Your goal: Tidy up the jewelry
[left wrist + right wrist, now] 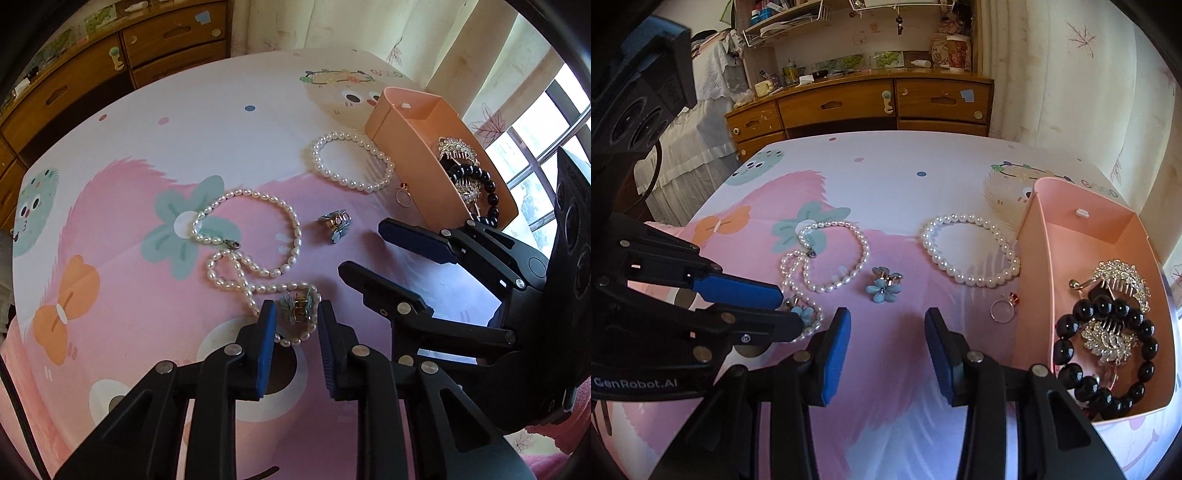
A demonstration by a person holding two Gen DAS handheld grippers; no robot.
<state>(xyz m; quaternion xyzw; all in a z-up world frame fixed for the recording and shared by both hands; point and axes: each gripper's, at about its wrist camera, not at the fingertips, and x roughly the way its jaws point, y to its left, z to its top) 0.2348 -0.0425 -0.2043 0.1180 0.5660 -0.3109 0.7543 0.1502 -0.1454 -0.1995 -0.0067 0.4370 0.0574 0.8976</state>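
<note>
My left gripper [296, 314] is open, its jaws on either side of a blue flower hair clip [297, 306] that lies on a long pearl necklace [258, 236]; it also shows in the right wrist view [785, 308]. My right gripper [886, 325] is open and empty above the cloth; it also shows in the left wrist view [364, 243]. A second flower clip [883, 285], a pearl bracelet [971, 254] and a ring [1004, 307] lie ahead of it. A pink box [1034, 280] at the right holds black beads [1108, 350] and crystal combs [1123, 280].
A table with a pink cartoon cloth [886, 387] carries everything. A wooden dresser [864, 103] stands beyond its far edge. A curtain [1071, 74] and a window [546, 155] are to the right.
</note>
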